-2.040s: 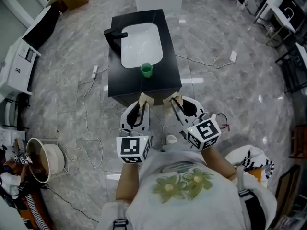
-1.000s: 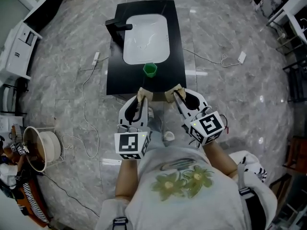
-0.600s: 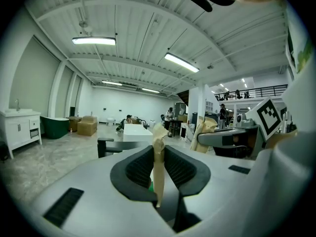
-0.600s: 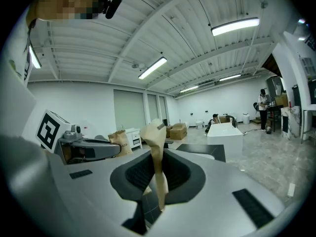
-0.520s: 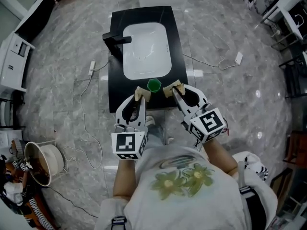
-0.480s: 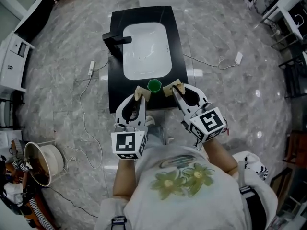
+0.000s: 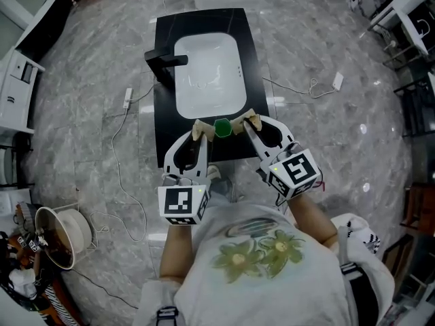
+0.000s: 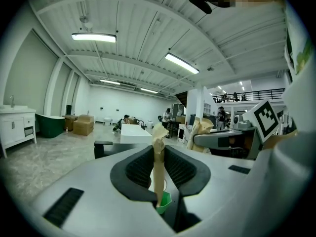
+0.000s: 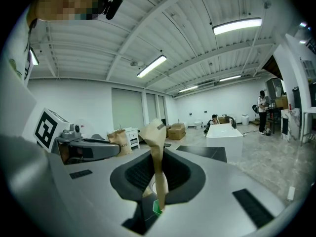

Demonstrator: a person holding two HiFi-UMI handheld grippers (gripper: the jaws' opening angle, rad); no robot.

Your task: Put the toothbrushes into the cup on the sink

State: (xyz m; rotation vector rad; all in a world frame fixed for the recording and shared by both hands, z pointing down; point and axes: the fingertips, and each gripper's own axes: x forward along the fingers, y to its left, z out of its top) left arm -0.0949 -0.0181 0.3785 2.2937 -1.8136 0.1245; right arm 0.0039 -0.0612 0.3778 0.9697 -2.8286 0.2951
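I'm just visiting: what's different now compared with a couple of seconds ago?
The person stepped up to the black sink counter, bringing both tools forward. The left tool and right tool, earlier short of the counter, now flank the green cup. Nothing was grabbed or released. The cup kept its place near the counter's front edge, and both tools' jaws stayed together.

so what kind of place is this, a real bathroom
Likely an open workshop or showroom hall, not a bathroom: the black sink unit stands alone on a wide marbled floor, under a high ribbed ceiling with strip lights.
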